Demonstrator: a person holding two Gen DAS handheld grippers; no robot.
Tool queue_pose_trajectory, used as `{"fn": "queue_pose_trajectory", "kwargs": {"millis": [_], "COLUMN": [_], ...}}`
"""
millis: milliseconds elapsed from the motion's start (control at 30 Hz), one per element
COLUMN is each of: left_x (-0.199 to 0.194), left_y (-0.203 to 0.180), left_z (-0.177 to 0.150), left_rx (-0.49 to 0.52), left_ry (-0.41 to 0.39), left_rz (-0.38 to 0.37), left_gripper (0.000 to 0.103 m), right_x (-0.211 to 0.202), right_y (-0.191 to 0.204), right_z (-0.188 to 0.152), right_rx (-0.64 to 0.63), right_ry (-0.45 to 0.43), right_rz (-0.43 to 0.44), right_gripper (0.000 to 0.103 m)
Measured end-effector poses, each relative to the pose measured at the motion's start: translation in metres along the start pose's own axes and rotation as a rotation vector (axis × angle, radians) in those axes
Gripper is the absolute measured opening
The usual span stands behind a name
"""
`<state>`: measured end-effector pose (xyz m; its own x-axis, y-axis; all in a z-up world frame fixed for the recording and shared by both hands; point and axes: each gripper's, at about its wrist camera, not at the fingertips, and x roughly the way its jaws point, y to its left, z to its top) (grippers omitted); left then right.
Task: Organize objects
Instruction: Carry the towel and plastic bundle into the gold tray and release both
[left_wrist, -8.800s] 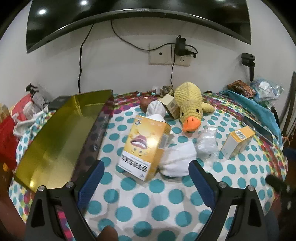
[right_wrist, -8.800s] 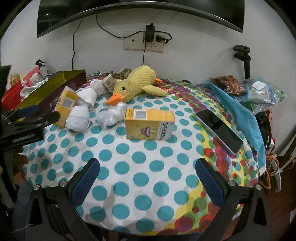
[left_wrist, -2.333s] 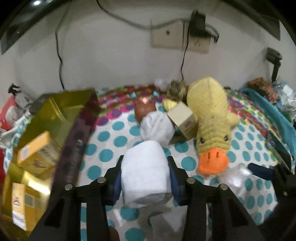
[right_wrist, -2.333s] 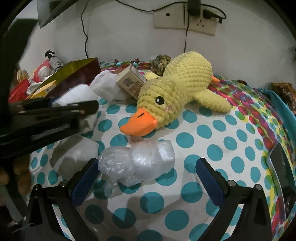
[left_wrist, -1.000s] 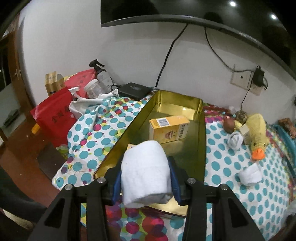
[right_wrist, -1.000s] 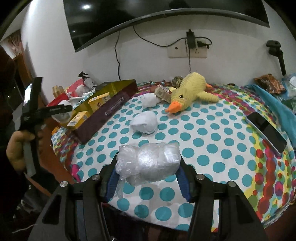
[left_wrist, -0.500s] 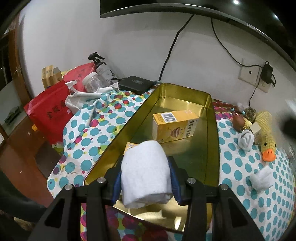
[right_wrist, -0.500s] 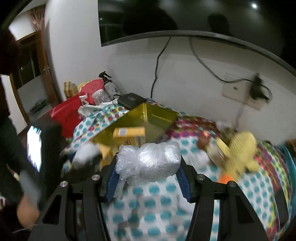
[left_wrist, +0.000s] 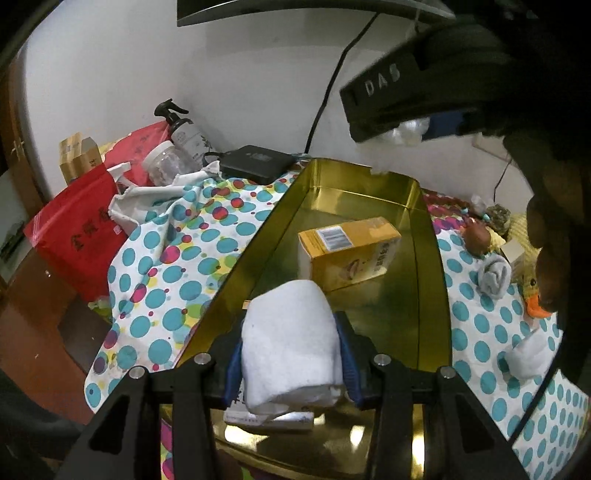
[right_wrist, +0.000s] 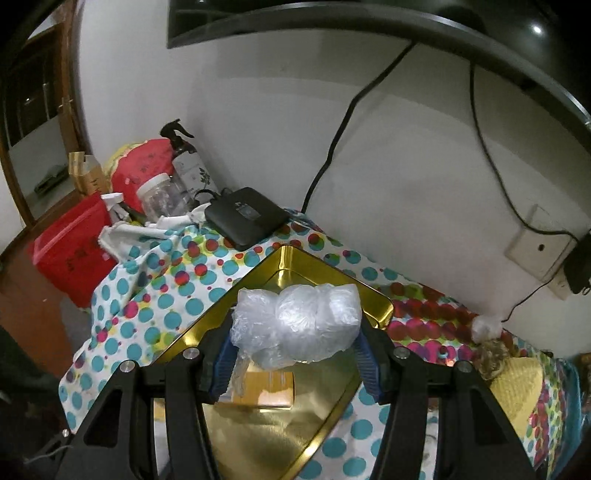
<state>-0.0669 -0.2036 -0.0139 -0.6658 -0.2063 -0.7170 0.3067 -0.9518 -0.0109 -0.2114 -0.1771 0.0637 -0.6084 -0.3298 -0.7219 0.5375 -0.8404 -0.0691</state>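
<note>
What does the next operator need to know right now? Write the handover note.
Left gripper: jaws shut on the white rolled cloth, held over the near end of the gold tray.
Right gripper: jaws shut on the plastic-wrapped bundle, over the tray's far end.
Done: a yellow box lies in the tray, and another box sits partly hidden under the cloth.
Left: release both loads into the tray, then fetch the two white rolls and the duck toy from the dotted tablecloth.
</note>
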Motion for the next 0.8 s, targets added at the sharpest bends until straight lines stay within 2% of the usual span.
{"fn": "queue_pose_trajectory", "kwargs": {"millis": [200, 633, 667, 700, 733, 767, 800], "left_x": [0.005, 0.004, 0.002, 0.001, 0.0, -0.002, -0.004], "left_y": [0.004, 0.001, 0.0, -0.001, -0.001, -0.002, -0.002], "left_z": [0.004, 0.006, 0.006, 0.006, 0.007, 0.008, 0.008], "left_rx": [-0.015, -0.008, -0.006, -0.004, 0.0, 0.006, 0.009], "left_ry": [-0.001, -0.008, -0.015, -0.02, -0.026, -0.032, -0.043], "left_rz": [-0.001, -0.014, -0.025, -0.03, -0.031, -0.029, -0.032], "left_gripper": [0.044, 0.046, 0.051, 0.061, 0.068, 0.08, 0.083], "right_x": [0.012, 0.007, 0.006, 0.005, 0.004, 0.004, 0.002], "right_y": [0.006, 0.003, 0.003, 0.002, 0.001, 0.0, 0.0], "right_z": [-0.002, -0.004, -0.004, -0.004, -0.003, -0.003, -0.003], "right_rx": [-0.01, -0.02, -0.02, -0.02, -0.017, -0.014, -0.014], "right_ry": [0.01, 0.003, 0.001, -0.003, -0.008, -0.013, -0.02], "right_rz": [0.007, -0.002, -0.006, -0.013, -0.02, -0.024, -0.023], "right_gripper": [0.054, 0.057, 0.058, 0.061, 0.075, 0.09, 0.092]}}
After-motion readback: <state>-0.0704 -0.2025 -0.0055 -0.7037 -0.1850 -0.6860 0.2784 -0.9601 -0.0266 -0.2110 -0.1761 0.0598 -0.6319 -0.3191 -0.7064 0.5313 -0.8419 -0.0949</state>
